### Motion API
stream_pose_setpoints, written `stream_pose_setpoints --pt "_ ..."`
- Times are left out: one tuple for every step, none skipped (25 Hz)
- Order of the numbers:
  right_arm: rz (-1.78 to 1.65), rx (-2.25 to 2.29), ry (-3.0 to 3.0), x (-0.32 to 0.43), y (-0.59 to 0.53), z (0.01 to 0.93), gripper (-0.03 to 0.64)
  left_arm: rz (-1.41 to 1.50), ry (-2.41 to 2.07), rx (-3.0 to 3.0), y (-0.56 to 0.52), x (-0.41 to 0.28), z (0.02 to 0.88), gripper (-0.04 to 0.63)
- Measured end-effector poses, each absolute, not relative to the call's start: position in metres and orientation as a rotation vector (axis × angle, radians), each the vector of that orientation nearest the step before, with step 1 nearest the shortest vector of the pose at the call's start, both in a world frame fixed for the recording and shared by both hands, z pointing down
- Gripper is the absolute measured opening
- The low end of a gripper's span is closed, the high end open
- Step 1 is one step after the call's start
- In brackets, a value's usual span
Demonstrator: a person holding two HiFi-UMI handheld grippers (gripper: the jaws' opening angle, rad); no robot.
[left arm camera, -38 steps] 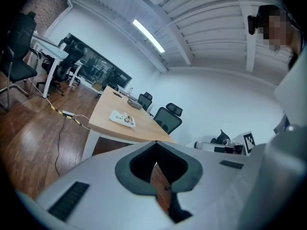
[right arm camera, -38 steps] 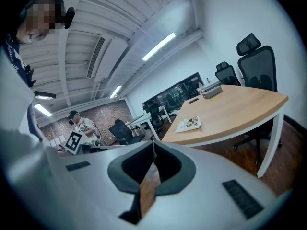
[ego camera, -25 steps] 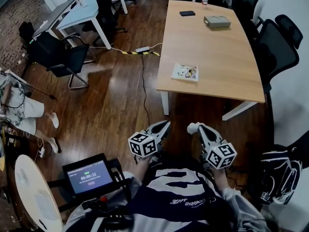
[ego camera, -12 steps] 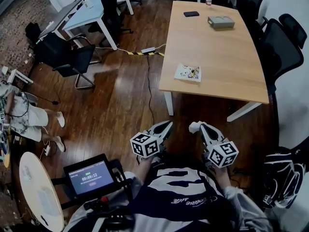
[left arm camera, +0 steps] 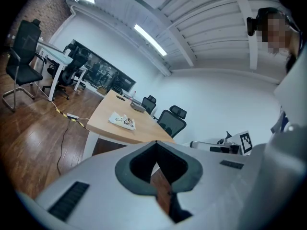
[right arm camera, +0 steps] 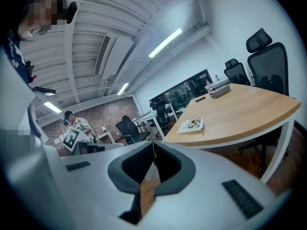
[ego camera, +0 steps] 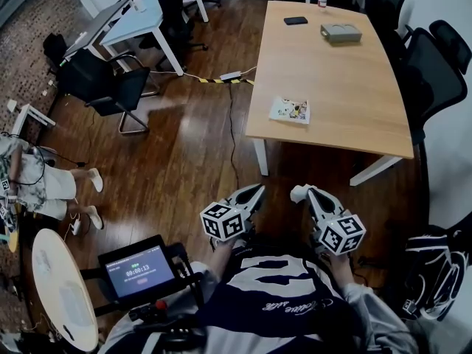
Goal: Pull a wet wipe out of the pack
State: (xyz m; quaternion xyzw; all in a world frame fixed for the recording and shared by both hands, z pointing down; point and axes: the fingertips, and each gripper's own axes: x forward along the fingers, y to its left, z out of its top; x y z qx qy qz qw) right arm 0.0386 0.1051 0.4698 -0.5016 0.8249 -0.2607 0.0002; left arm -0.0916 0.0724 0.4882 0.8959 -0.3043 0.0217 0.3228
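Wet-wipe pack (ego camera: 289, 110) lies flat on the wooden table (ego camera: 346, 72), close to the table's near edge and toward its left corner in the head view, with nothing touching it (its printed face is up, though the print is too small to read). Farther back on the same table sit a grey box (ego camera: 341, 33) and a black phone (ego camera: 296, 21), both well apart from the pack. Both grippers are held low in front of the person, over the wooden floor (ego camera: 184, 161) and well short of the table. The left gripper (ego camera: 256, 189) has its jaws closed tip to tip with nothing between them. The left gripper view shows the two jaws meeting at the point, with the pack (left arm camera: 122, 121) small on the table beyond. The right gripper (ego camera: 298, 193) is likewise fully closed and empty, its tips together in the right gripper view and the pack (right arm camera: 192, 124) ahead on the tabletop. The two grippers sit side by side without touching, each pointing roughly toward the table. A small screen (ego camera: 139, 270) stands at the person's left, and black office chairs (ego camera: 435, 57) stand along the table's right side.
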Motion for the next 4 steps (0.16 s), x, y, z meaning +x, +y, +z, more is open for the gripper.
stream_pose_setpoints --pt "-0.819 -1.576 2.592 0.0392 0.1067 0.4708 0.000 0.057 -0.800 2.352 0.0740 -0.0915 0.4892 0.002" --pt "-0.818 -1.577 2.592 0.0402 0.1090 0.4720 0.000 0.057 -0.801 2.352 0.0763 -0.0908 0.4905 0.002" --pt "-0.816 -1.577 2.592 0.0415 0.1116 0.4731 0.000 0.057 -0.802 2.353 0.0789 -0.0897 0.4918 0.002" --pt "-0.814 -1.576 2.592 0.0428 0.1142 0.4743 0.000 0.057 -0.803 2.354 0.0816 -0.0886 0.4932 0.002"
